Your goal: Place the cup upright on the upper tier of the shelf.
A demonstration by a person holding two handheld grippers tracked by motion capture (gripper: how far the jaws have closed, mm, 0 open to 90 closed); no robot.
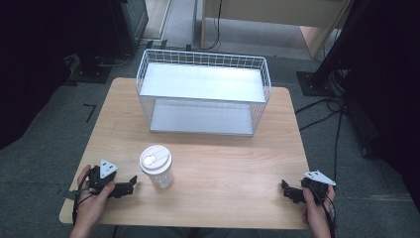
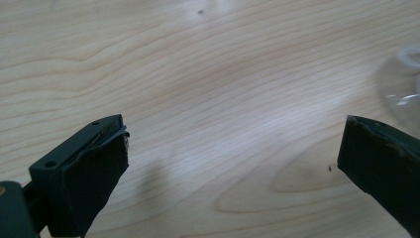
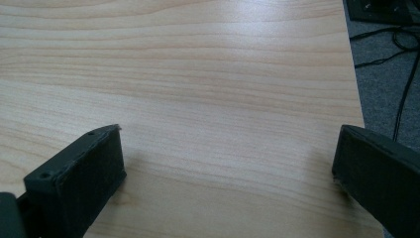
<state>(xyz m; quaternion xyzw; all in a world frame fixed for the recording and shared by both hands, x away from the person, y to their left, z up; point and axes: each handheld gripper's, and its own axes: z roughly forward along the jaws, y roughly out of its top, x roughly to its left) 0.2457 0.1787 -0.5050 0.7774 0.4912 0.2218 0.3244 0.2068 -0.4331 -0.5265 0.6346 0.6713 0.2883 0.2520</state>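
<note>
At the bottom of the high view, nearest the camera, two hands rest on the near edge of the table (image 1: 223, 163), each with a gripper. The left gripper (image 1: 130, 186) sits at lower left, jaws spread wide with nothing between them but bare wood, as its own view shows. The right gripper (image 1: 287, 191) lies at lower right, well apart from everything, jaws equally wide and empty.

The cup (image 1: 157, 166), clear with a white lid, stands upright just right of the left gripper, below the frame's centre; its blurred edge shows at the right of the left gripper view. Nothing is gripped yet, so the work looks unstarted: the cup is untouched, and the white wire basket (image 1: 203, 91), in the upper middle, holds nothing.

The table is pale wood. Around it lies grey carpet, with cables at the right and dark stands in the upper corners.
</note>
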